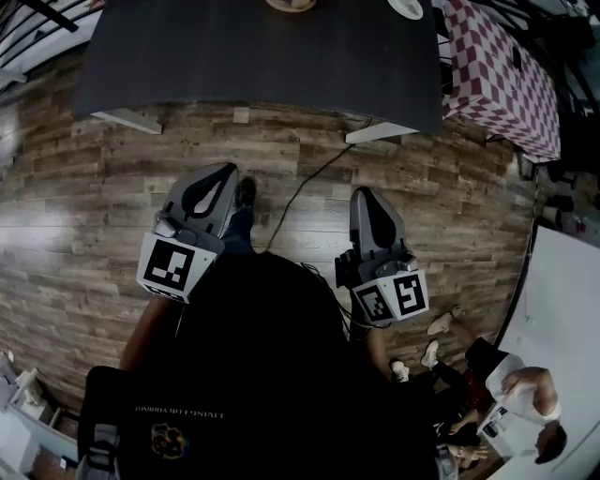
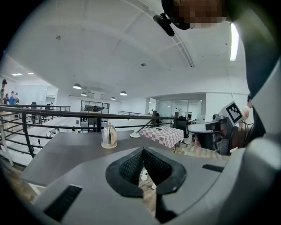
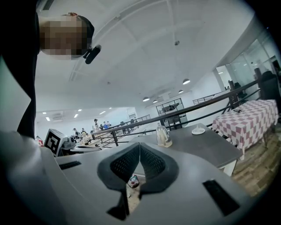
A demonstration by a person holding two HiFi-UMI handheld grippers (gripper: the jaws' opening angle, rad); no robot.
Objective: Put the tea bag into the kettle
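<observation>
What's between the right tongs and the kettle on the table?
Nothing stands there. The head view shows wooden floor, crossed by a cable, ahead of the right tongs; the right gripper view shows bare grey tabletop up to the kettle.

Head view looks steeply down on the floor [image 1: 94,187] before the surface [image 1: 262,56]. Both gripper views face it nearly level from well back, sharing the kettle [image 2: 109,136].

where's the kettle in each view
Head view: only a sliver of the kettle at the top edge, near centre.
Left gripper view: left of centre, on the grey table.
Right gripper view: slightly right of centre, same table.
Shared landmark: the white saucer to its right.
</observation>
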